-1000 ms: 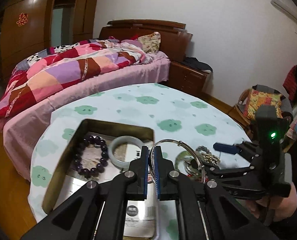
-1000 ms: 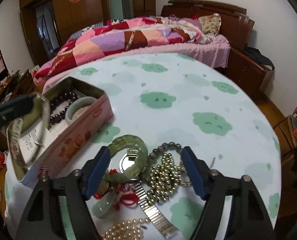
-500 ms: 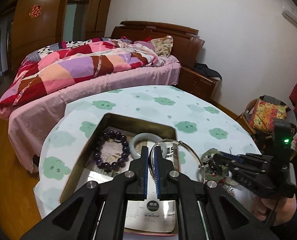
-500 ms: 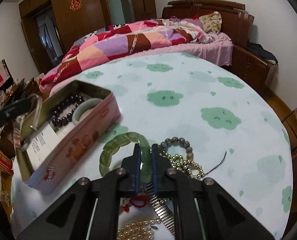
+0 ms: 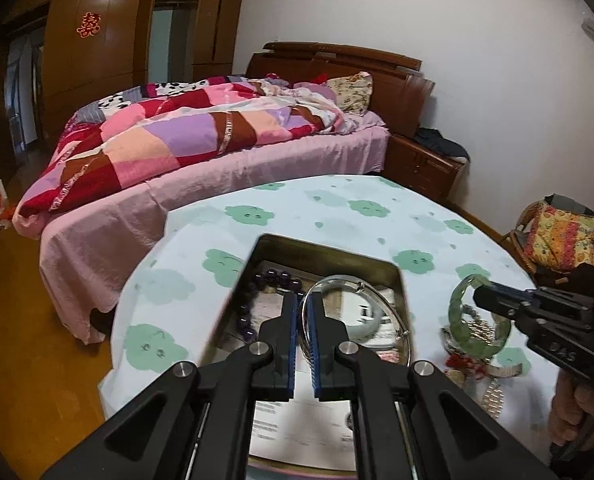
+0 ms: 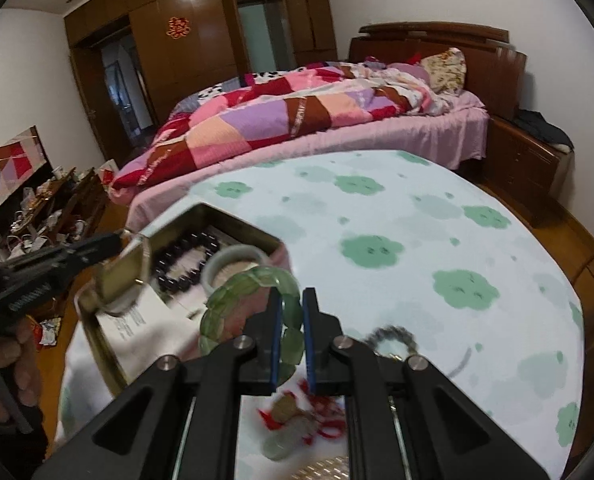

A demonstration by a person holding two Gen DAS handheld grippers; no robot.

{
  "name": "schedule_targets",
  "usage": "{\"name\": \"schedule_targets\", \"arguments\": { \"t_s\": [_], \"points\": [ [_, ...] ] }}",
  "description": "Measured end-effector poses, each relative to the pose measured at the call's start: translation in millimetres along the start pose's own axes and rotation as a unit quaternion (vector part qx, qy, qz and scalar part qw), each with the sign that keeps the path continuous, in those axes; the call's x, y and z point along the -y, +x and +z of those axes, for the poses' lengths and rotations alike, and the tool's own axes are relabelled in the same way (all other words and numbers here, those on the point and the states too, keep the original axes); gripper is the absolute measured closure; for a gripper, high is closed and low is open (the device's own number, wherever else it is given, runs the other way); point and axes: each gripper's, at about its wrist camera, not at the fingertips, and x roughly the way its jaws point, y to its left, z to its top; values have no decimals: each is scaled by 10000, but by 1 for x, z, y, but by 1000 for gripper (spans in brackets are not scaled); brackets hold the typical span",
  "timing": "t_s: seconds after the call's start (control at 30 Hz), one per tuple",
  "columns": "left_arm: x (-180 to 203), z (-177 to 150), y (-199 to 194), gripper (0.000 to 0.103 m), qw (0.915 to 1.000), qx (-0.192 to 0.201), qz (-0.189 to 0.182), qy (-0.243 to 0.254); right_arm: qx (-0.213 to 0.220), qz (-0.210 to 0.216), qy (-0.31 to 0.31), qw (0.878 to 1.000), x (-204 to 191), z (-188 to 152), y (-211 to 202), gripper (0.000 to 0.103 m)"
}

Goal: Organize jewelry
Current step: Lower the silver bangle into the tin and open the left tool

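Pinching a thin silver bangle [image 5: 361,304] between its blue pads, the left gripper [image 5: 305,332] holds the ring over the open tin [image 5: 393,270], jaws pressed almost together on the wire. In the tin lie a dark bead bracelet [image 5: 253,300], a pale bangle [image 6: 233,266] and a printed paper [image 5: 301,428] on the floor of the box. The tin sits on a round table [image 5: 337,208] covered by a pale cloth with green cloud shapes.

To the right of the tin, the right gripper [image 6: 291,338] is clamped on a green jade bracelet [image 6: 241,300], its pads pressing on one side of the loop; the bracelet hangs clear of the cloth, above the pile and just beside the tin's pink wall. Under it the loose pile stays blurred: a red-corded charm [image 6: 293,416], a metal watch band [image 5: 493,392] and a grey bead bracelet [image 6: 393,338] can be made out. A hand [image 5: 573,408] grips the right tool's handle at the frame edge. Behind the table stands a bed [image 5: 217,152] with a patchwork quilt, and a brown wardrobe [image 6: 201,40] lines the far wall.
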Motion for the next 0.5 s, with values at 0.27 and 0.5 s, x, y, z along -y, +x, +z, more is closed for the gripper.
{"name": "schedule_targets", "arguments": {
  "t_s": [0.27, 0.5],
  "points": [
    [-20, 5, 15, 99, 9995, -126, 276, 4, -63, 328, -373, 9987, -41, 17, 23, 92],
    [-23, 4, 32, 99, 9988, -315, 325, 204, -338, 371, -596, 9970, -61, 10, 50, 92]
  ]
}}
